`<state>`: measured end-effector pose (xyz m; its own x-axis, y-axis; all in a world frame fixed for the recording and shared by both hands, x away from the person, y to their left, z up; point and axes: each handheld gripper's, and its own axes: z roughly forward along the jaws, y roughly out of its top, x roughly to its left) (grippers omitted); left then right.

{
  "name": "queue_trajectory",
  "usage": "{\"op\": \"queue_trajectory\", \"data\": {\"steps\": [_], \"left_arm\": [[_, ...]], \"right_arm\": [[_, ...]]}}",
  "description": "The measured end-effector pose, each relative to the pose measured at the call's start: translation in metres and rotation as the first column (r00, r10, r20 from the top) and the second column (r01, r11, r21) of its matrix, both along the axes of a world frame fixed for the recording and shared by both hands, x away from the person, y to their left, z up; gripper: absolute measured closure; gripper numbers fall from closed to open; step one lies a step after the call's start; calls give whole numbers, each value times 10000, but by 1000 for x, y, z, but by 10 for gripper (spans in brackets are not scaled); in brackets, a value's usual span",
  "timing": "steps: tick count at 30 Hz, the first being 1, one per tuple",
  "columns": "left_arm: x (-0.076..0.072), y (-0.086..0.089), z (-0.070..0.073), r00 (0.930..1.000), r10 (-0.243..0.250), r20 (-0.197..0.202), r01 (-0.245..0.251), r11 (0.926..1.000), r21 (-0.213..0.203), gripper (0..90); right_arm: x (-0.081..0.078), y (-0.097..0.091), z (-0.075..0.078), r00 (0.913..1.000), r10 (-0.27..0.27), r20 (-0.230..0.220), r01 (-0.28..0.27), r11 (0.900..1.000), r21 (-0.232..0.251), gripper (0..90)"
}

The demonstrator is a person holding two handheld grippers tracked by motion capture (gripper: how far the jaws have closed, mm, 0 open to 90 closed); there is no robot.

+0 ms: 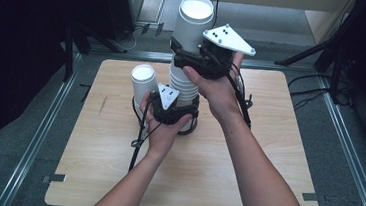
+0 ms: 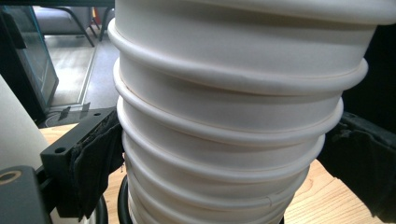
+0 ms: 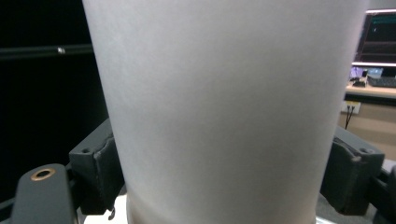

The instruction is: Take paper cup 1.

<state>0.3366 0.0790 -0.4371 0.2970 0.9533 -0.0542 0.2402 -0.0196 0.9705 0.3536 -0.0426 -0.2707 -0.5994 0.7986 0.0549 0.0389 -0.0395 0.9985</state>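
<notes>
At mid frame in the high view, the left tongs (image 1: 180, 110) clamp wide around the lower stack (image 1: 185, 85) of white cups standing on the bench (image 1: 204, 185). Just above, the right tongs (image 1: 187, 58) grip the top cup (image 1: 194, 21), its jaws pressed on both sides. Left of the stack stands a lone cup (image 1: 142, 82).

Can't really see the bottom of the cup stack (image 1: 182, 85) from the high view, the left gripper (image 1: 172, 113) and hand (image 1: 161, 131) sit right over it. In the left gripper view the stack runs off the top and bottom edges. The top cup (image 3: 224, 107) is cropped and soft-focused in the right gripper view.
</notes>
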Motion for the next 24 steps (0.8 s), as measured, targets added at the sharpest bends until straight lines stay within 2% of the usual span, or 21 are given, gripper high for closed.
{"op": "queue_trajectory", "data": {"steps": [1,9,14,17,24], "left_arm": [[0,0,0,10000,-8,-19,8,10000,17,28],[0,1,0,10000,-42,11,41,9999,92,29],[0,1,0,10000,-54,22,54,9999,116,29],[0,1,0,10000,-85,9,85,9998,168,30],[-1,1,0,9999,-89,48,88,9997,241,32]], "right_arm": [[-1,-2,5,9999,-42,124,40,9998,173,158],[-7,-15,18,9985,-167,520,142,9987,483,159],[-8,-24,20,9983,-212,550,180,9981,586,159],[-11,-34,24,9976,-244,647,192,9966,805,159],[-17,-47,26,9956,-412,843,345,9962,793,159]]}}
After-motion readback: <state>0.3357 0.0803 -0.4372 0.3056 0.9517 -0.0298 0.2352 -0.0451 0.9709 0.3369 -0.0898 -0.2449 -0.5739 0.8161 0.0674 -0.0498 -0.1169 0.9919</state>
